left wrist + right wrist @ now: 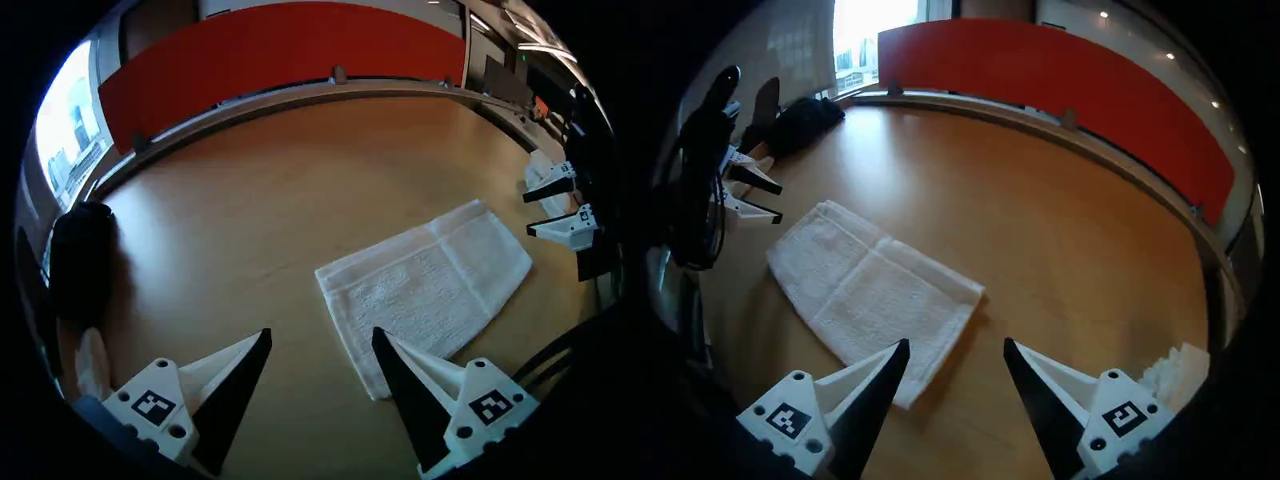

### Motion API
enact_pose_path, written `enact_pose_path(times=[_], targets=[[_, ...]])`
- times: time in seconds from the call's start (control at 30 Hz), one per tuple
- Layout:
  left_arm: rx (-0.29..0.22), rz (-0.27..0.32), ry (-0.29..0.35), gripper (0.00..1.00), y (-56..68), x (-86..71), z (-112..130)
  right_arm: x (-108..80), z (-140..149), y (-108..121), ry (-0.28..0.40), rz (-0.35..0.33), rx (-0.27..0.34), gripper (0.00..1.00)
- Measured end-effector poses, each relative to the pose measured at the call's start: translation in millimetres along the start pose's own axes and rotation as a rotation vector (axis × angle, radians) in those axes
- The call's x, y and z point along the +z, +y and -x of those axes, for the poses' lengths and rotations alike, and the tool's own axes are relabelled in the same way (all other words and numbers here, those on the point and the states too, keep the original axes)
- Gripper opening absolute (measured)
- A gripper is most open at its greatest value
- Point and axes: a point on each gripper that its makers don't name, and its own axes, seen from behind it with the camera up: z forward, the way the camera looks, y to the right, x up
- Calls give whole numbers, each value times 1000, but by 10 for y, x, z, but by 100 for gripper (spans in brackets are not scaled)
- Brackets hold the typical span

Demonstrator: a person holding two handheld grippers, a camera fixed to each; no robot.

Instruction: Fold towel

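Found towel (pixel 428 288) white, folded to a rectangle, lying flat on wooden table (pixel 280 200), close to the near edge and well apart from the far edge. Noted one fold seam crossing it. Held by neither tool.

Recorded left gripper (pixel 320 344) poised low at the near edge, aimed across the table, fingers spread wide, nothing between them. Observed one fingertip (pixel 382 344) overlapping the towel's near corner; contact not determinable.

Recorded right gripper (pixel 956 352) in matching pose: tilted down toward the table, fingers spread, gap empty, one finger (pixel 880 376) overlapping the towel's corner; contact again not determinable.

Cross-checked in each view: opposite gripper just beside a short end of the towel, fingers apart, pointing inward along the table, backed by a dark mass with cables; hand itself not made out.

Logged red partition (pixel 280 64) along the far edge, black object (pixel 804 120) near a far corner by the window (pixel 872 40), and a white crumpled item (pixel 1176 372) by the right edge.
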Motion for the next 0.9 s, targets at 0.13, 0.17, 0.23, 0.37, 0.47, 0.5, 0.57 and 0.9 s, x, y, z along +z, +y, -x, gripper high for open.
enact_pose_path(times=[0.13, 0.17, 0.23, 0.37, 0.47, 0.5, 0.57, 0.9], targets=[[-16, 0, -4, 93, 16, -45, 87, -62, 80, -66, -2, -5, 2, 91], [-20, 0, -5, 93, 21, -55, 108, -76, 97, -77, -3, -5, 2, 91], [-27, 1, -7, 93, 33, -77, 151, -108, 129, -95, -3, -5, 2, 91], [-38, 5, -11, 93, 61, -115, 229, -168, 175, -119, 0, -2, 4, 91], [-42, 8, -14, 93, 84, -133, 280, -204, 215, -130, 1, -2, 3, 91], [-43, 9, -16, 93, 92, -138, 297, -215, 229, -132, 0, -2, 2, 91], [-43, 7, -18, 93, 98, -142, 322, -228, 251, -133, -2, -2, 1, 91], [-58, 2, -11, 93, 122, -190, 378, -249, 261, -147, 5, -12, -11, 91]])
